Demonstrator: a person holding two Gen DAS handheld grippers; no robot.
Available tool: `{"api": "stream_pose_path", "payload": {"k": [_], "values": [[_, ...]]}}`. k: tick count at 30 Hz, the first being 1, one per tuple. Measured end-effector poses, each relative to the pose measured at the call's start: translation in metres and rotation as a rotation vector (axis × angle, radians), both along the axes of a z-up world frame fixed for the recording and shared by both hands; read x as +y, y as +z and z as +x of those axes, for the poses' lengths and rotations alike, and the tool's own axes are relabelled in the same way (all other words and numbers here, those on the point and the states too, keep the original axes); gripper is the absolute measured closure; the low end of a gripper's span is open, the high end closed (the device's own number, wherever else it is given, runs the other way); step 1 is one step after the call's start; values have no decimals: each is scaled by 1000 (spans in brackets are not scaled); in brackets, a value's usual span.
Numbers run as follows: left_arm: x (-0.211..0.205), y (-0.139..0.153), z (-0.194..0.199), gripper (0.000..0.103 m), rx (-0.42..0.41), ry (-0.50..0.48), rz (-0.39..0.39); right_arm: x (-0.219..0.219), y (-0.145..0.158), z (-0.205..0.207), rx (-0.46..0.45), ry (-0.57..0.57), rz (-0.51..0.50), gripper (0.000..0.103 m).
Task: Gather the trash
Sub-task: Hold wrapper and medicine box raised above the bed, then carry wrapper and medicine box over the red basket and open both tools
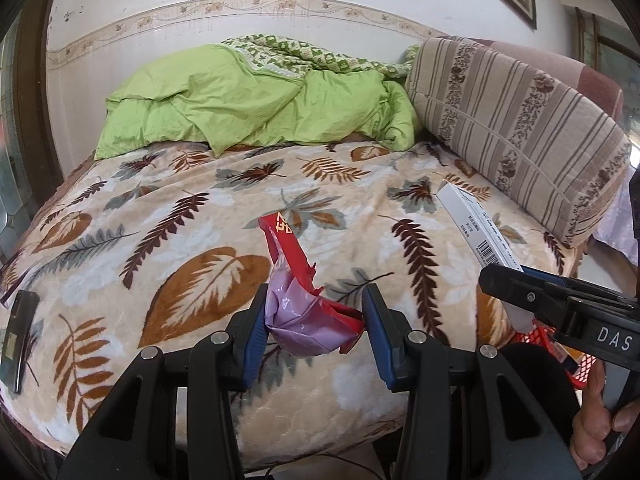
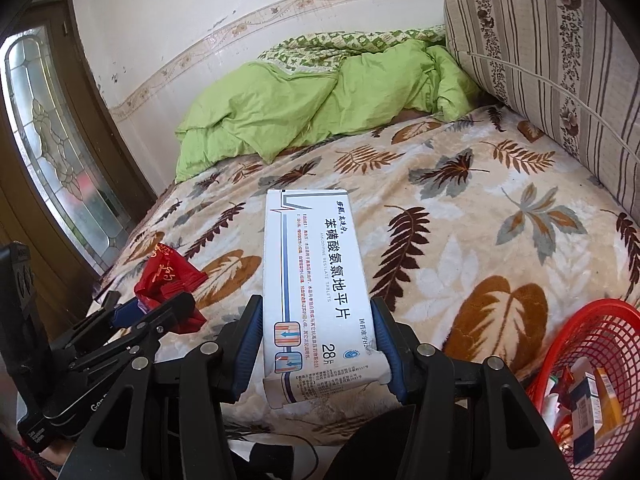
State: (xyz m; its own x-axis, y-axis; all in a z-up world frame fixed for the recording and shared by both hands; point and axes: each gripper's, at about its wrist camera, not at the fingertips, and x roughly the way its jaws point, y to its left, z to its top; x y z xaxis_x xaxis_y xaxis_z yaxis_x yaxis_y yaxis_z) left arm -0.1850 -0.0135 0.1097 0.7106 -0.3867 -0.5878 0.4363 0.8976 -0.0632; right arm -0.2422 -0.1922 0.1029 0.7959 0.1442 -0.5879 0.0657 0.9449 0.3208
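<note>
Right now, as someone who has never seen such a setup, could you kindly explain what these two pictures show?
There is no robot: a person holds a two-finger clamp in each hand, and each clamp carries a wide-angle camera looking along its fingers. One picture is from the left clamp, the other from the right. Both look over a bed with a leaf-patterned blanket and a green quilt. The left gripper is closed on a crumpled red and purple wrapper. The right gripper is closed on a white medicine box. A red mesh basket, already holding some packaging, sits at the right edge. A dark phone-like object lies on the blanket.
</note>
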Motion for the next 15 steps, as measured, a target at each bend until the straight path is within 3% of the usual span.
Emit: {"api": "stream_pose_path", "payload": {"k": [15], "values": [[-33, 30, -11, 59, 28, -165, -78, -48, 23, -45, -51, -95, 85, 47]]}}
